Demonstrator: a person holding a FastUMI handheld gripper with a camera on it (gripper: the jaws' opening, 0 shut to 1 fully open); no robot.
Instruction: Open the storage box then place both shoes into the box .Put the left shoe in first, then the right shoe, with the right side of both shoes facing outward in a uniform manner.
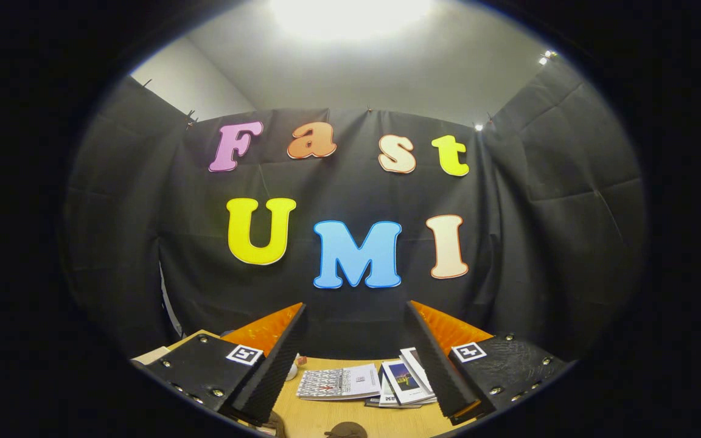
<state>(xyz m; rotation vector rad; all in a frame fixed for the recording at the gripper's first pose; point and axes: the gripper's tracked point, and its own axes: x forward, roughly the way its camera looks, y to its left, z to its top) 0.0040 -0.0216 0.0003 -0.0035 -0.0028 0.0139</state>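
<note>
So the gripper (356, 359) is spread wide, holding nothing, aimed high at the booth wall. Only booklets (366, 383) lie on the wooden table (320, 413) between the fingers; can't spot box or shoes, probably lower down.

Cloth-walled (569, 182) recording booth, wooden table (314, 417)

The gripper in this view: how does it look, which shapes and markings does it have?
The gripper has two long wedge-shaped fingers with ribbed inner faces, standing open with nothing between them. Each sits on a dark flat plate with small metal screws and a square black-and-white marker tag.
</note>
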